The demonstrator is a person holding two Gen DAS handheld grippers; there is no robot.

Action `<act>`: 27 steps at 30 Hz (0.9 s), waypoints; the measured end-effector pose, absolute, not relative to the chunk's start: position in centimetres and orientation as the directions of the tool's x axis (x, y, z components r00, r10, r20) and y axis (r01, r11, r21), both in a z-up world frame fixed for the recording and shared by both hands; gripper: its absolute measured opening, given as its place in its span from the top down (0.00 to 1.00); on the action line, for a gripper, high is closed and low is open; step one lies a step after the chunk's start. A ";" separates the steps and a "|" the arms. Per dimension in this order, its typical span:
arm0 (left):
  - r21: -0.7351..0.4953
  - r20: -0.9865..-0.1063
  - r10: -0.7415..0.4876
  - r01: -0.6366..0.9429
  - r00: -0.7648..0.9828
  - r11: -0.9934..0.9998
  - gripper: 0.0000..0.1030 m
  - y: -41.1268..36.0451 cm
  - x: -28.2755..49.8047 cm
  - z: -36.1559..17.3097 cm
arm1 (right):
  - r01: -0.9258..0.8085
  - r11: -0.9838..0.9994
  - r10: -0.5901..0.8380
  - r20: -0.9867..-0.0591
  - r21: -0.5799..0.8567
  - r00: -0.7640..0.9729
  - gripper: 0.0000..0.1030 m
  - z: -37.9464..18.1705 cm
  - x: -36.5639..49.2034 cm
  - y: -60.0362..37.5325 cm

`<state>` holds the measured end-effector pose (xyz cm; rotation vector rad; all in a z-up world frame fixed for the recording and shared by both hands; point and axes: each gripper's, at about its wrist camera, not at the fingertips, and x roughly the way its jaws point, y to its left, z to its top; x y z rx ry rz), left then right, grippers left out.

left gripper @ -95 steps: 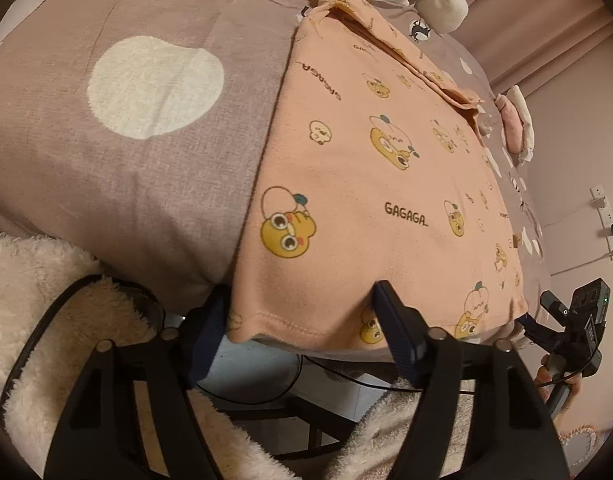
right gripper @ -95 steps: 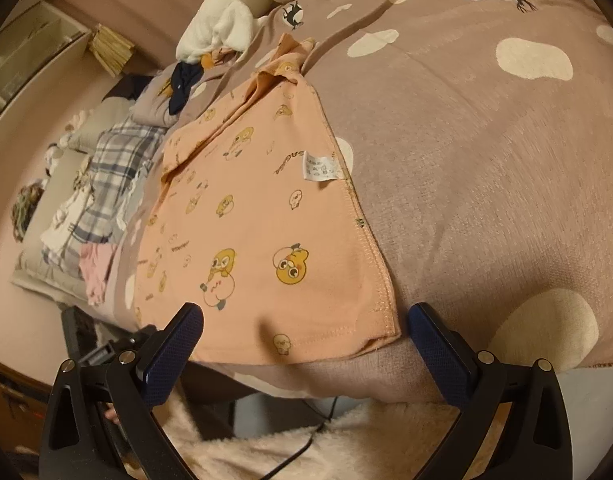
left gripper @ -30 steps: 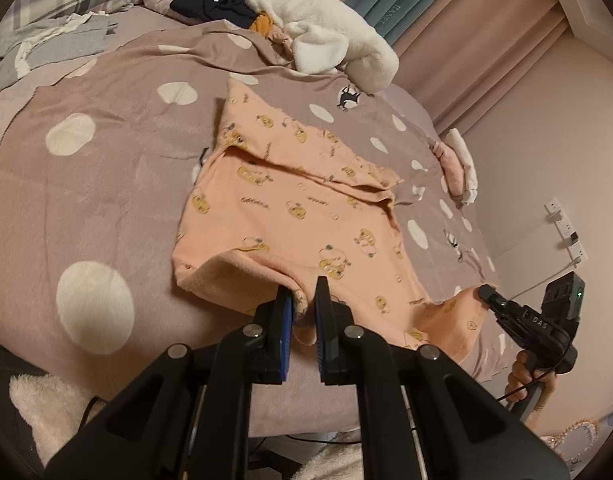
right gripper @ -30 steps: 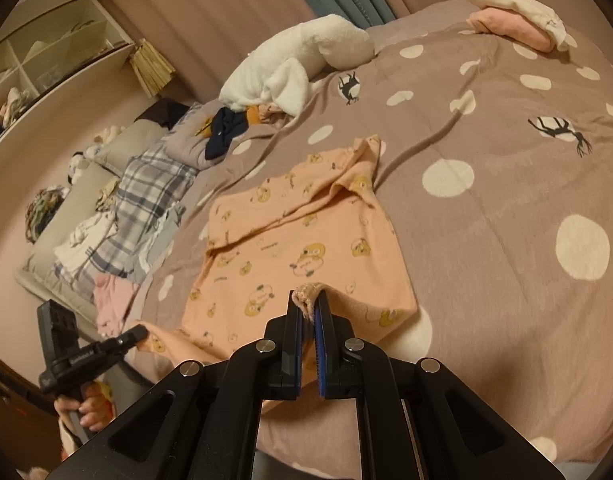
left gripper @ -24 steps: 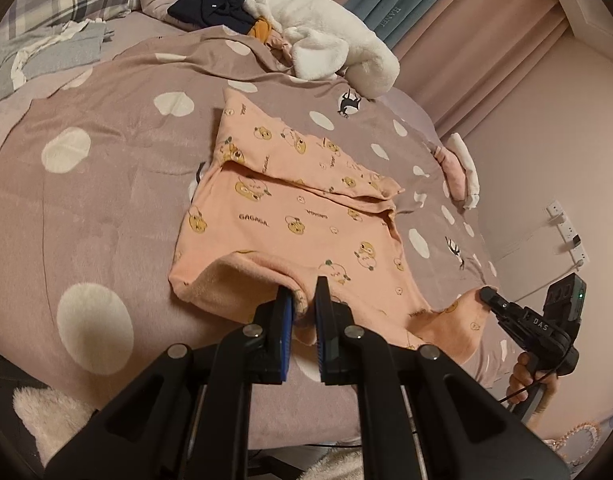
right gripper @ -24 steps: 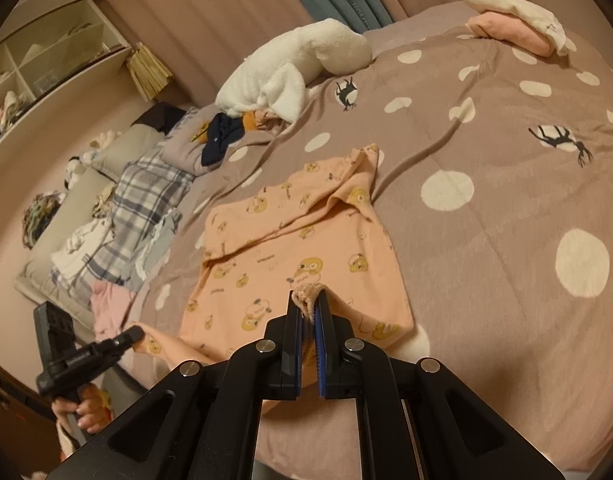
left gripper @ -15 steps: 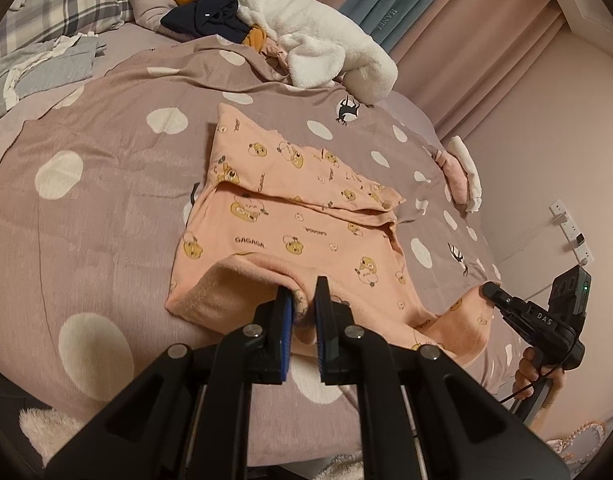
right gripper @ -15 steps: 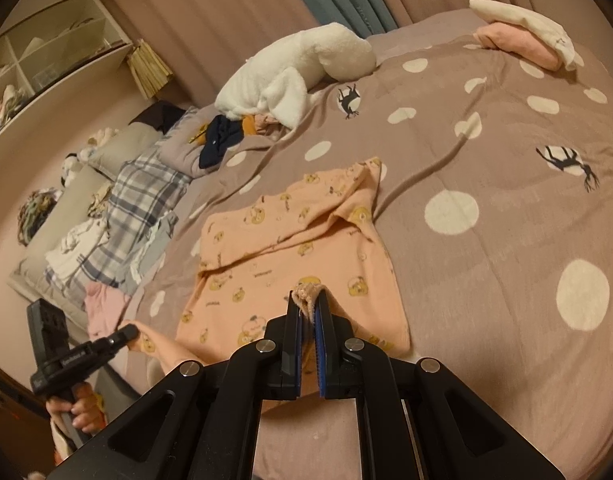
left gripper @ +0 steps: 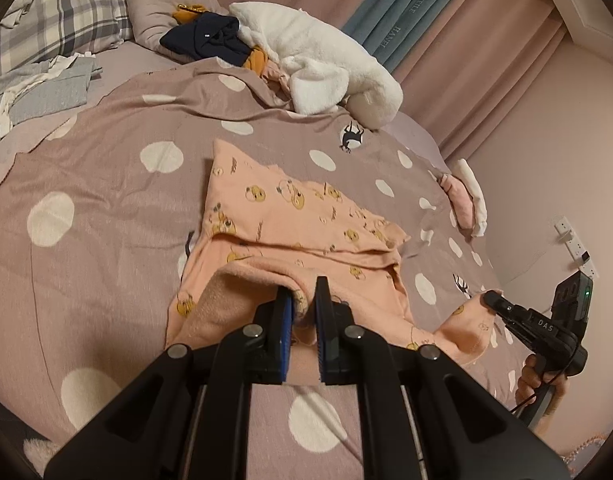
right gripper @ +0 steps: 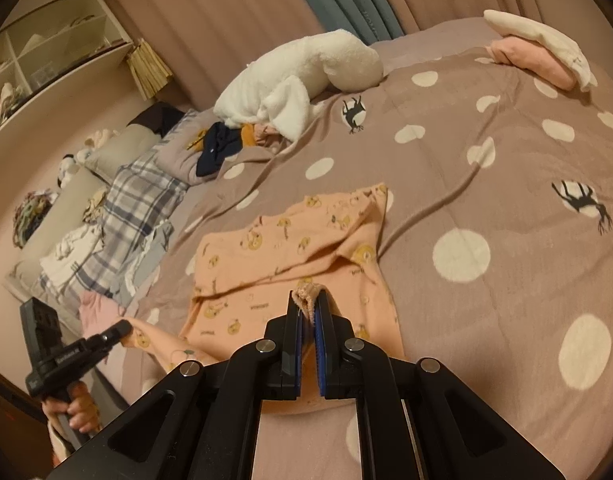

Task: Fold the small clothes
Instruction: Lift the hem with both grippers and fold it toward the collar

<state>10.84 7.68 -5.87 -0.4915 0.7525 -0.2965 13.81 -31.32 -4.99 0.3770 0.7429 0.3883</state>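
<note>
Both pairs of jaws are pinched narrow on cloth: the left gripper (left gripper: 302, 300) clamps the near hem of the peach cartoon-print top (left gripper: 298, 216), and the right gripper (right gripper: 308, 300) clamps a bunched corner of the same hem, a fuzzy tuft of fabric poking up between its blue pads (right gripper: 320, 332).

That garment lies at the middle of the polka-dot duvet (left gripper: 106, 208), its far half flat on the cover and its near edge lifted and turned over, so the plush inner side shows at 9 o'clock of the left fingers. A horizontal crease runs across the top just beyond both grippers.

In the left wrist view the right gripper shows at 4 o'clock, gripped by a hand (left gripper: 540, 380) and holding the hem's other corner off the bed. In the right wrist view the left gripper appears at 8 o'clock, its handle also held in a hand (right gripper: 72, 406).

At 12 o'clock on the duvet sits a white fleece bundle (left gripper: 318, 60), with a navy garment (left gripper: 206, 40) beside it. A plaid pillow (left gripper: 62, 8) lies at 10 o'clock.
</note>
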 end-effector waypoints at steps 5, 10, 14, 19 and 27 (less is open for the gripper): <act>-0.525 -0.574 -0.415 0.071 0.706 0.848 0.91 8.1 12.4 -6.0 | -0.211 0.850 0.485 -0.560 0.483 0.672 0.92 -4.5 15.3 -31.4; -0.527 -0.566 -0.410 0.068 0.715 0.847 0.91 8.3 13.5 -5.7 | -0.218 0.847 0.490 -0.554 0.485 0.673 0.92 -4.3 16.4 -31.2; -0.501 -0.570 -0.386 0.066 0.725 0.863 0.91 8.4 14.4 -5.4 | -0.212 0.843 0.493 -0.555 0.494 0.670 0.92 -4.3 17.2 -31.3; -0.542 -0.552 -0.408 0.059 0.728 0.839 0.91 9.1 15.7 -5.5 | -0.200 0.844 0.488 -0.557 0.498 0.672 0.92 -4.0 18.1 -31.8; -0.536 -0.543 -0.396 0.057 0.740 0.842 0.91 9.5 17.4 -4.5 | -0.175 0.840 0.479 -0.550 0.513 0.684 0.92 -3.4 19.6 -32.5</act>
